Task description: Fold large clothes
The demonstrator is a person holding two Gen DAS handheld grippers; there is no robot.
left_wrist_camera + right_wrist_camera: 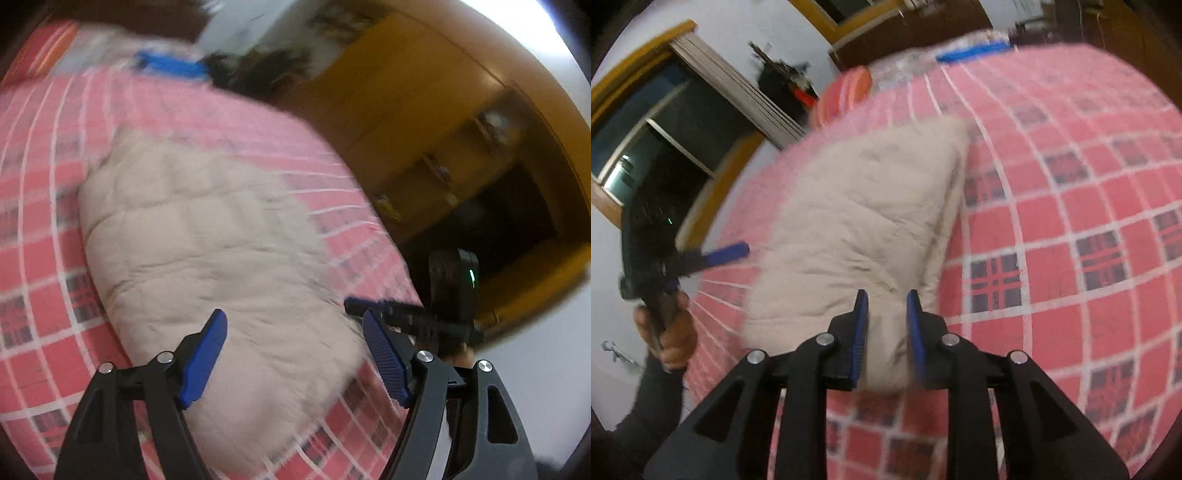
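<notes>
A beige quilted garment (pixel 207 236) (pixel 857 206) lies folded in a thick oblong on a bed covered with a pink plaid bedspread (pixel 37 240) (pixel 1071 184). My left gripper (pixel 295 350) hovers open over the garment's near end, nothing between its blue pads. In the right wrist view the left gripper (pixel 727 254) is off the bed's left edge, held by a hand (pixel 668 332). My right gripper (pixel 887 299) has its jaws narrowed on the garment's near corner, with beige fabric between them. The left wrist view shows the right gripper (pixel 369 310) at the garment's right edge.
A striped red-orange pillow (pixel 44 48) (pixel 846 92) and a blue item (pixel 166 66) (pixel 971 51) lie at the bed's far end. Yellow-brown wooden shelving (pixel 443 129) stands beside the bed. A dark window (pixel 665 122) with a curtain is on the other side.
</notes>
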